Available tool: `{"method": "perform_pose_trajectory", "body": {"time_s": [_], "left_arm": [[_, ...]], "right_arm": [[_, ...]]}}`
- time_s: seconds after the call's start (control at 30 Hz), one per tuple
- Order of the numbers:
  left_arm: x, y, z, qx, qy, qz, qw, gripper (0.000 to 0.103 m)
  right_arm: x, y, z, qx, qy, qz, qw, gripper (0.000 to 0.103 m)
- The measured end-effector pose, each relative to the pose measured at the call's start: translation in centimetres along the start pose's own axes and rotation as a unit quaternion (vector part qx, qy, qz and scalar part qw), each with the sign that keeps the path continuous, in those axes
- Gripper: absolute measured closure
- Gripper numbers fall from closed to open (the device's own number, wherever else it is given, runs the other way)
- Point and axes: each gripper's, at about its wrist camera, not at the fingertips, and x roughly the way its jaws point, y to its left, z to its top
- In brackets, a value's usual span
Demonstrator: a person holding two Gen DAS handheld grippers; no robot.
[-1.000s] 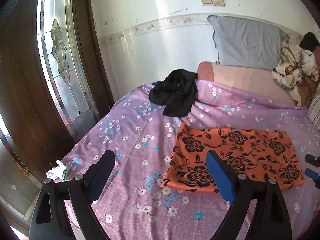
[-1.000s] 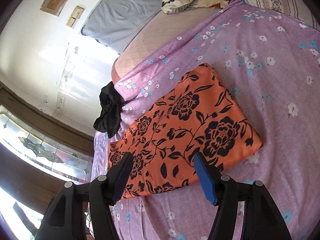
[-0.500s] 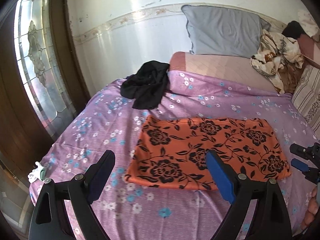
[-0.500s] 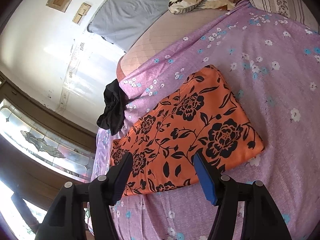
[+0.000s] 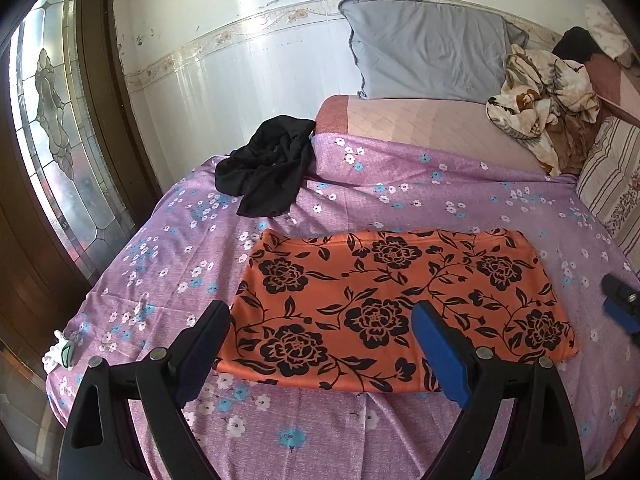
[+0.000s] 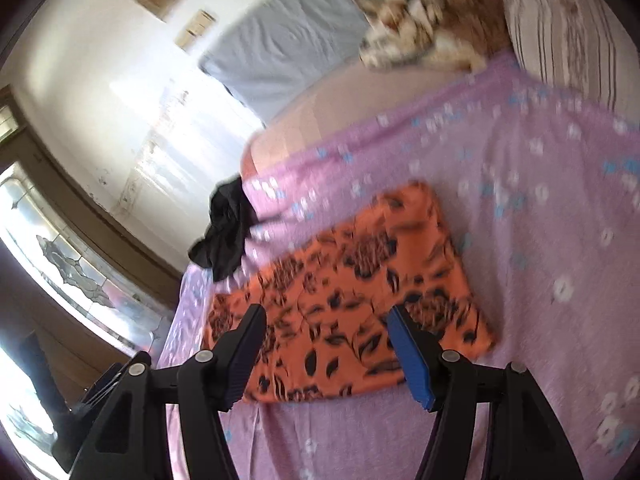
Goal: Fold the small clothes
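Left wrist view: left gripper spread wide, nothing between its pads, poised over the near edge of the orange garment with black flowers. Garment lying flat as a folded rectangle on the purple flowered bedsheet. Crumpled black garment farther back by the tiled wall, apart from the orange one. Grey pillow upright against the wall. Tip of the right gripper visible at the right edge, just beside the orange garment.

Right wrist view, blurred: right gripper parted, grasping nothing, above the orange garment's near edge.
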Motion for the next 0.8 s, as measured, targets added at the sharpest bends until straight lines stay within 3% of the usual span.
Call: {"method": "perform_pose_trajectory", "body": {"time_s": [0.1, 0.23, 0.27, 0.33, 0.47, 0.6, 0.7, 0.8], "left_arm": [[0.0, -0.2, 0.0, 0.003, -0.001, 0.004, 1.0000, 0.011], [-0.2, 0.0, 0.0, 0.004, -0.005, 0.008, 0.9999, 0.011], [-0.3, 0.1, 0.0, 0.004, -0.006, 0.010, 0.9999, 0.011], [-0.4, 0.3, 0.0, 0.004, -0.006, 0.011, 0.9999, 0.011], [-0.5, 0.9, -0.1, 0.000, -0.005, 0.017, 0.9998, 0.011], [0.4, 2.4, -0.8, -0.016, 0.020, 0.000, 0.9997, 0.011], [2.1, 4.8, -2.2, -0.055, 0.065, -0.016, 0.9962, 0.011], [4.2, 8.6, -4.9, -0.119, 0.116, -0.023, 0.9858, 0.011]], "right_arm": [[-2.6, 2.4, -0.6, -0.086, -0.095, -0.019, 0.991, 0.034], [-5.6, 4.8, -2.1, -0.166, -0.211, -0.021, 0.963, 0.000], [-6.2, 4.8, -2.6, -0.167, -0.236, -0.015, 0.957, 0.000], [-6.5, 4.9, -2.7, -0.165, -0.247, -0.008, 0.955, 0.000], [-5.4, 3.9, -1.7, -0.124, -0.198, -0.028, 0.972, 0.000], [-2.4, 1.2, -0.6, -0.046, -0.082, -0.015, 0.995, 0.000], [-0.4, -0.7, -0.4, 0.000, -0.014, -0.012, 1.000, 0.000], [1.4, -2.9, -0.9, 0.058, 0.042, -0.018, 0.997, 0.000]]}}
